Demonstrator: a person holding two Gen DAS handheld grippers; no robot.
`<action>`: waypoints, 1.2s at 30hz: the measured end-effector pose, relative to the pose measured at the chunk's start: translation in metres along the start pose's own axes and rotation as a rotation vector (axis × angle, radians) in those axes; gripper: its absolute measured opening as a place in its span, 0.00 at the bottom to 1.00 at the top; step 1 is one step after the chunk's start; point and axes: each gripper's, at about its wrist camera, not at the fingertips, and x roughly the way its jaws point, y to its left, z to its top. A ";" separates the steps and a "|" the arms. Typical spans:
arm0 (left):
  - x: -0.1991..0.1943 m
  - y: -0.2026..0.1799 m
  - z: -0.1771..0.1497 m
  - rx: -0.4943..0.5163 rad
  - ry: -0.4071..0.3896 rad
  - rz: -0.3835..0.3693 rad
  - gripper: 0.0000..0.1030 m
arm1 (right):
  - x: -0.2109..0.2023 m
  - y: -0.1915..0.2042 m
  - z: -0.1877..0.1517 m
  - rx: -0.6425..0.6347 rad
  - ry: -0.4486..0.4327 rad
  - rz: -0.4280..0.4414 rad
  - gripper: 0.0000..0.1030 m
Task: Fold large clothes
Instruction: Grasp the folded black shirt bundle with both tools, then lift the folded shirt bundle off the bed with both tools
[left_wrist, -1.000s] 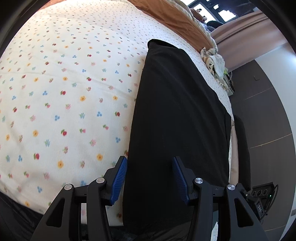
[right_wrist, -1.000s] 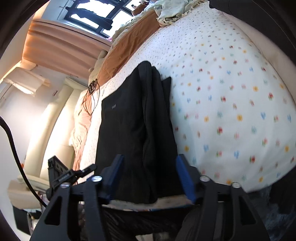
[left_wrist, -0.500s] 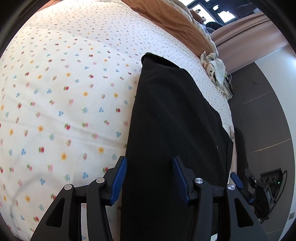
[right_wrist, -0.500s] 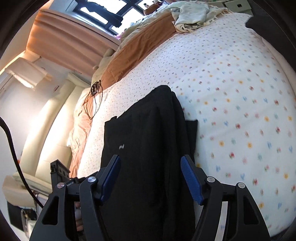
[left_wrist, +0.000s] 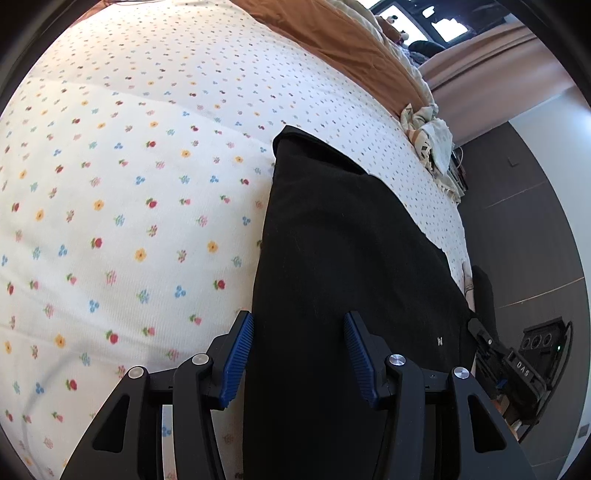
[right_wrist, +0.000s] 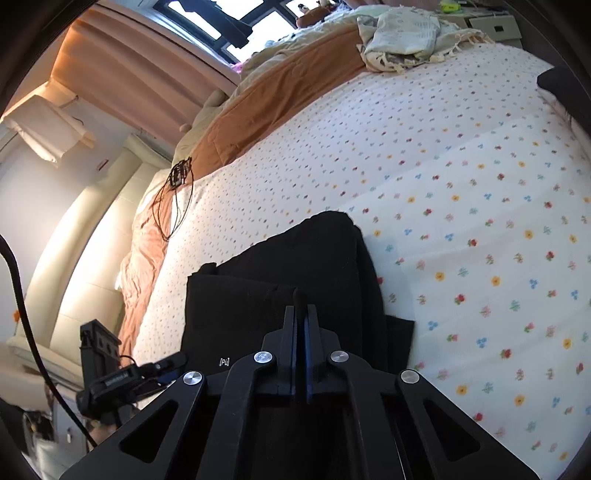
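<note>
The folded garment (left_wrist: 343, 266) lies on the bed (left_wrist: 129, 184) along its side edge, near the corner. A quilt (right_wrist: 280, 92) lies across the bed's far end, with a crumpled cloth (right_wrist: 402, 37) on it. A cable (right_wrist: 177, 199) lies at the bed's edge beyond the garment.

A bed wears a cream floral-print sheet (left_wrist: 129, 206), with an orange-brown quilt (right_wrist: 280, 99) along its far side. A crumpled pale cloth (right_wrist: 406, 33) lies there; a tangled black cable (right_wrist: 177, 192) rests near peach curtains (right_wrist: 122, 70).
</note>
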 end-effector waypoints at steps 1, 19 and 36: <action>0.002 -0.002 0.002 0.004 -0.001 0.002 0.51 | -0.003 -0.002 -0.003 -0.004 -0.006 -0.011 0.03; 0.019 -0.011 0.010 0.016 0.011 0.030 0.50 | -0.013 -0.037 -0.019 0.122 0.070 0.021 0.72; 0.023 -0.013 0.010 0.025 0.023 0.031 0.50 | 0.056 -0.056 -0.020 0.230 0.257 0.247 0.61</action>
